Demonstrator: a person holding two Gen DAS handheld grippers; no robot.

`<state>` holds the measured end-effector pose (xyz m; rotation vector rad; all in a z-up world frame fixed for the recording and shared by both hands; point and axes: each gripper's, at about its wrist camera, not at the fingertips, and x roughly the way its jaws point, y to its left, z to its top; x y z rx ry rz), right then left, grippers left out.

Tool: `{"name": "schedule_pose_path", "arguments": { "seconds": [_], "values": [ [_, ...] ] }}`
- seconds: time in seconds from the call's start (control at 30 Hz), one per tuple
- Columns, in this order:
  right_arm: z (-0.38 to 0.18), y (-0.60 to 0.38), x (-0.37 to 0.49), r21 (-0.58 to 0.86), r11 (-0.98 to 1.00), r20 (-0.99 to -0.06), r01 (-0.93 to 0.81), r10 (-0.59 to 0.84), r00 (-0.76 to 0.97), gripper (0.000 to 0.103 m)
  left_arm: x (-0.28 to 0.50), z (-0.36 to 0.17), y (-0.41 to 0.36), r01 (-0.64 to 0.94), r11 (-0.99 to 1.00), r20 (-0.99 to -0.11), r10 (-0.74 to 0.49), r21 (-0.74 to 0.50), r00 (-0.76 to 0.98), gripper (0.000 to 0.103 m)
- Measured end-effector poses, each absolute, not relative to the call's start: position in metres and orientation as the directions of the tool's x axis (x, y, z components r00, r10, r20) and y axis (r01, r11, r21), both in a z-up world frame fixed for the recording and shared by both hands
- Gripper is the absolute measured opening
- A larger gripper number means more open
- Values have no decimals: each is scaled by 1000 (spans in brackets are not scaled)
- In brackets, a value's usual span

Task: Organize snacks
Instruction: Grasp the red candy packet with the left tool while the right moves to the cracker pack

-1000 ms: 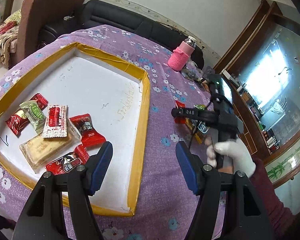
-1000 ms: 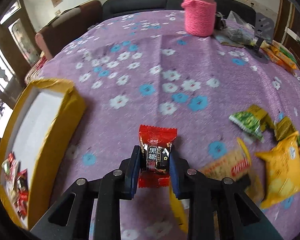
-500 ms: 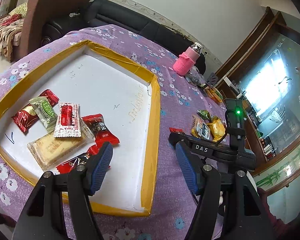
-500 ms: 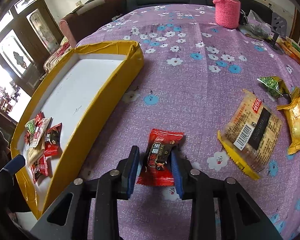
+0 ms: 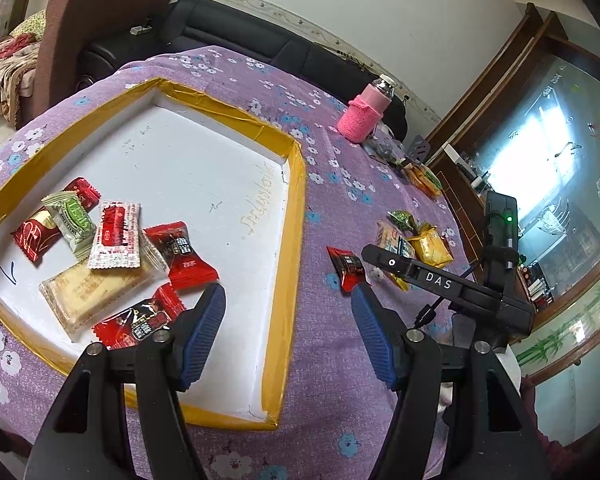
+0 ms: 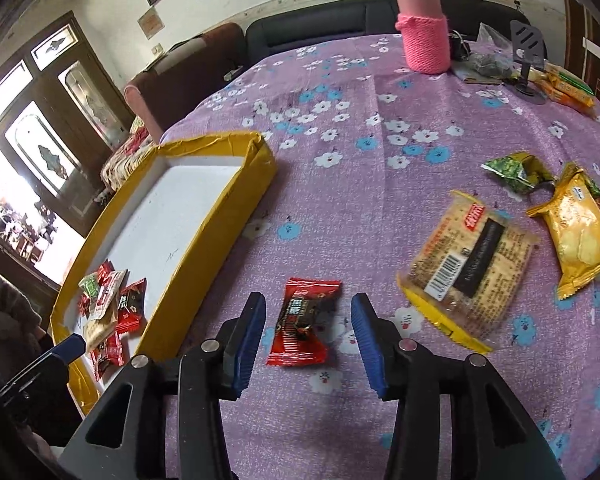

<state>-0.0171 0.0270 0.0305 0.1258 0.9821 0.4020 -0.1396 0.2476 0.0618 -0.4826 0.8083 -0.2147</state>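
Observation:
A red and black candy packet [image 6: 302, 322] lies on the purple flowered cloth between the open jaws of my right gripper [image 6: 308, 342], outside the tray. It also shows in the left wrist view [image 5: 347, 266]. The yellow-rimmed white tray [image 5: 290, 240] holds several wrapped snacks [image 5: 116, 230] at its near left end. My left gripper [image 5: 288, 330] is open and empty above the tray's near right corner. The tray's wall shows in the right wrist view [image 6: 220, 216].
A clear cracker pack [image 6: 472, 268], a yellow packet [image 6: 580, 228] and a green packet [image 6: 512, 168] lie on the cloth to the right. A pink-sleeved bottle [image 6: 422, 36] and more clutter [image 6: 528, 60] stand at the far edge. Sofas lie beyond.
My right gripper has opened and let go of the red candy packet, which now lies on the cloth beside the tray. The left gripper has stayed open over the tray.

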Motion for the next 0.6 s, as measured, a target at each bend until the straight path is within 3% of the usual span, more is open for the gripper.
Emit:
{"name": "schedule_pose_path", "arguments": {
  "seconds": [0.27,0.6],
  "values": [
    [37,-26,-23,343,919,-744,-195,392,541,48,-140,67,232,30,876,-642,-377,-482,668,65],
    [30,-128,-32,376,926,-721,-27,310,619,56,-110,62,145,196,893,-705,-443,-406,555,65]
  ]
}}
